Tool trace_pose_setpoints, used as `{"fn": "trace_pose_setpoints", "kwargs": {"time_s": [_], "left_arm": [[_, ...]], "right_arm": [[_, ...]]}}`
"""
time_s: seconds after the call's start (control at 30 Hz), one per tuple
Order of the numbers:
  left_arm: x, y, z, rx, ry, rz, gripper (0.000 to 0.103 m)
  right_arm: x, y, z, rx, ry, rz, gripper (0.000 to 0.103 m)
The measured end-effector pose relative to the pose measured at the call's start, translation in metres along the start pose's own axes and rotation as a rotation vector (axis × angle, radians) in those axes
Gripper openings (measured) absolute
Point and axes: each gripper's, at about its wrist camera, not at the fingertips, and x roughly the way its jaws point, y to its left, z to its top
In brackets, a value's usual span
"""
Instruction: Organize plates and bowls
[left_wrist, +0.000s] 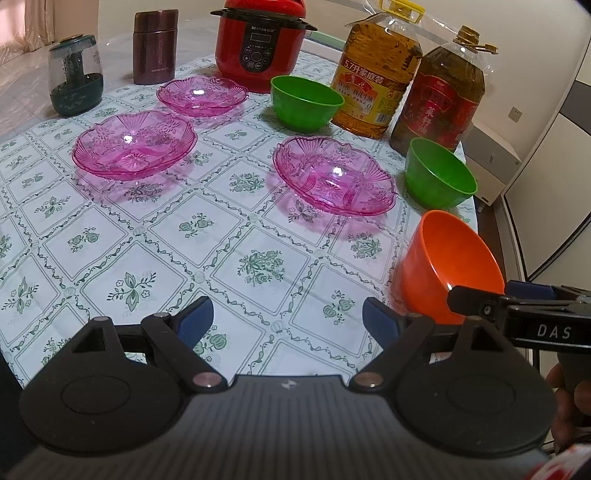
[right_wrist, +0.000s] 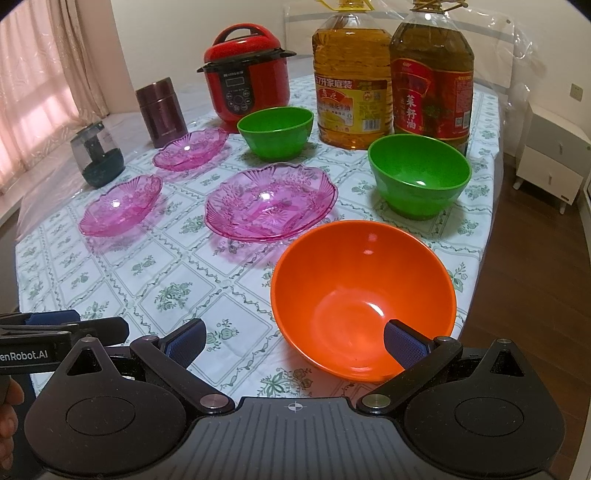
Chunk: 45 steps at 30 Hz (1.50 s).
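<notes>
Three pink glass plates lie on the table: near one (left_wrist: 334, 175) (right_wrist: 271, 201), left one (left_wrist: 135, 146) (right_wrist: 120, 205), far one (left_wrist: 202, 95) (right_wrist: 190, 148). Two green bowls stand by the oil bottles, one far (left_wrist: 306, 101) (right_wrist: 275, 131), one nearer (left_wrist: 439, 177) (right_wrist: 419, 175). An orange bowl (left_wrist: 448, 262) (right_wrist: 364, 299) sits at the near right edge. My left gripper (left_wrist: 288, 317) is open and empty above the cloth. My right gripper (right_wrist: 293, 341) is open, its right fingertip inside the orange bowl's near rim, its left outside.
A red rice cooker (left_wrist: 264, 38) (right_wrist: 247, 85), a maroon flask (left_wrist: 155, 48) (right_wrist: 160, 112), a dark green jar (left_wrist: 75, 75) (right_wrist: 98, 155) and two large oil bottles (left_wrist: 376, 74) (right_wrist: 430, 77) stand along the back. The table edge (right_wrist: 476, 258) runs close right of the bowls.
</notes>
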Motion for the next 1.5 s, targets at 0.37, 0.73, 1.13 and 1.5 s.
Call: {"fn": "trace_pose_setpoints", "kwargs": {"time_s": [0.37, 0.73, 1.13, 1.5], "left_arm": [[0.0, -0.002, 0.0, -0.006, 0.002, -0.001, 0.087], [0.005, 0.019, 0.024, -0.114, -0.029, -0.052, 0.087], [0.052, 0.036, 0.082, -0.253, -0.096, -0.115, 0.087], [0.122, 0.026, 0.115, -0.169, -0.092, -0.109, 0.086]], "right_arm": [[0.001, 0.001, 0.0, 0.001, 0.001, 0.001, 0.102], [0.003, -0.001, 0.028, 0.019, -0.042, 0.046, 0.102], [0.046, -0.033, 0.101, 0.097, -0.056, 0.101, 0.099], [0.131, -0.058, 0.128, 0.139, 0.087, 0.082, 0.076]]}}
